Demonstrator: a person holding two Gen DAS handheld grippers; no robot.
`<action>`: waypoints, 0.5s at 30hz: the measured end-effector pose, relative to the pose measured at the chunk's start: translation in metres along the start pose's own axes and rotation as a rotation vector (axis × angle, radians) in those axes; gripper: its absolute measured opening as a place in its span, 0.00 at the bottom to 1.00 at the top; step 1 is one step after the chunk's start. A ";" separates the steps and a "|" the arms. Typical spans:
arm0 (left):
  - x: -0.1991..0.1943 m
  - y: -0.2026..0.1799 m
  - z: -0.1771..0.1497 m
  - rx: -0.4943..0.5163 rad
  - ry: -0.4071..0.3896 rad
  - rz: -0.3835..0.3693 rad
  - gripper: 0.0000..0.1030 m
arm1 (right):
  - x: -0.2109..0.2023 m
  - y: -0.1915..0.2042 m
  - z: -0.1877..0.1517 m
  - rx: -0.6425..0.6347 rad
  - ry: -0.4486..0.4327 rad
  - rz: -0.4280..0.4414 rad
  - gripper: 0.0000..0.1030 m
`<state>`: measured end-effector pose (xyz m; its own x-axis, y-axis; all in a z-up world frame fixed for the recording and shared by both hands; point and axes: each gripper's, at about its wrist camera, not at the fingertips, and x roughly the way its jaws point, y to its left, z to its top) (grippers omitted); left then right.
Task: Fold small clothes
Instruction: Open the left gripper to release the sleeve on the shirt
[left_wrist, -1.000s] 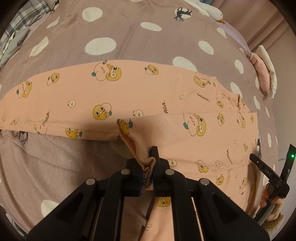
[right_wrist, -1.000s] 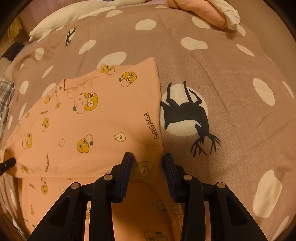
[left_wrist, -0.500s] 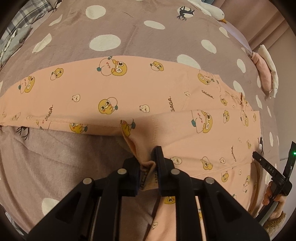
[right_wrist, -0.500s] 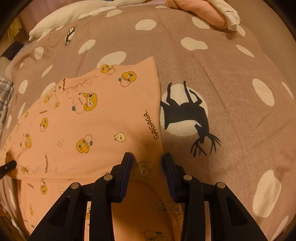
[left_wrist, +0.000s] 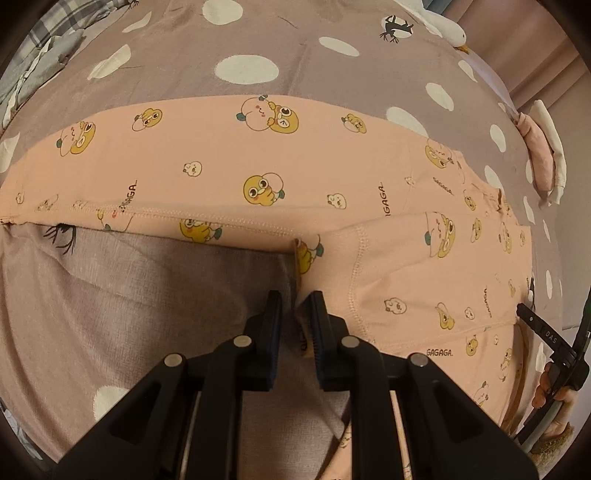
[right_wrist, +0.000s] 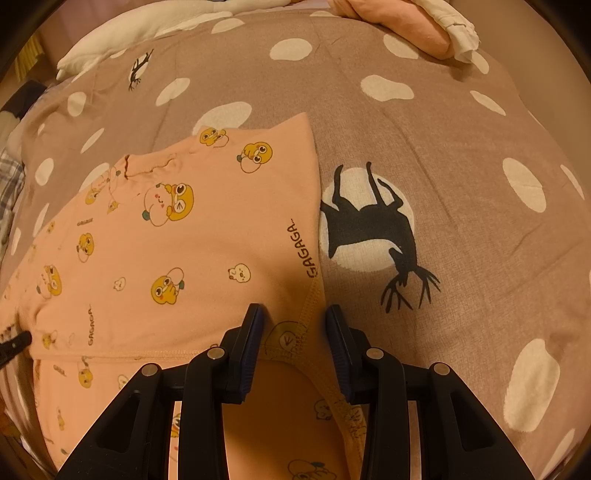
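Lying flat on the bed, the peach cotton baby garment printed with yellow cartoon ducks and "GAGAGA" lettering (left_wrist: 258, 173) spreads across the taupe bedspread with white spots and black deer silhouettes (left_wrist: 236, 40). Left wrist view: garment runs as a wide band left to right, stitched hem along its near edge, a folded flap on the right side overlapping the body.

Left tongs (left_wrist: 295, 306) sit at the near edge of that flap, where the cuff corner hangs down. Jaws have just been opening; a narrow gap shows between them, cuff fabric rests against the right finger only, not pinched. Bare bedspread to the left of them.

Right tongs (right_wrist: 293, 317) hover over the garment's near right corner, jaws parted wide, the orange-stitched hem edge and a duck print visible in the gap, pads not pressing the cloth as far as visible. Just right of that corner, a large black deer print on a white circle (right_wrist: 373, 225).

Far right in both views: a folded pink and white cloth bundle (right_wrist: 413, 26) on the bedspread, well apart from the garment. White pillow or duvet (right_wrist: 122, 40) at the far left edge in the right wrist view. In the left wrist view, the other tool's black handle and the person's fingers (left_wrist: 546, 384) show at the near right.
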<state>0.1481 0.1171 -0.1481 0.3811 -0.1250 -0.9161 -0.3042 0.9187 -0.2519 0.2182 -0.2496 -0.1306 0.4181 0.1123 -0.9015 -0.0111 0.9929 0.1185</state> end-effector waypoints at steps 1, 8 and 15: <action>0.000 0.001 -0.001 -0.003 0.000 0.001 0.17 | 0.000 0.000 0.000 0.000 -0.001 -0.002 0.36; 0.003 0.001 -0.004 -0.028 -0.022 0.012 0.17 | -0.001 0.001 -0.001 0.002 -0.009 -0.013 0.36; -0.008 0.015 -0.008 -0.143 -0.024 -0.094 0.19 | -0.003 0.005 -0.002 0.007 -0.013 -0.044 0.36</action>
<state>0.1335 0.1291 -0.1472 0.4341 -0.1969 -0.8791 -0.3864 0.8408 -0.3791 0.2149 -0.2448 -0.1278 0.4301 0.0676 -0.9003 0.0140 0.9966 0.0815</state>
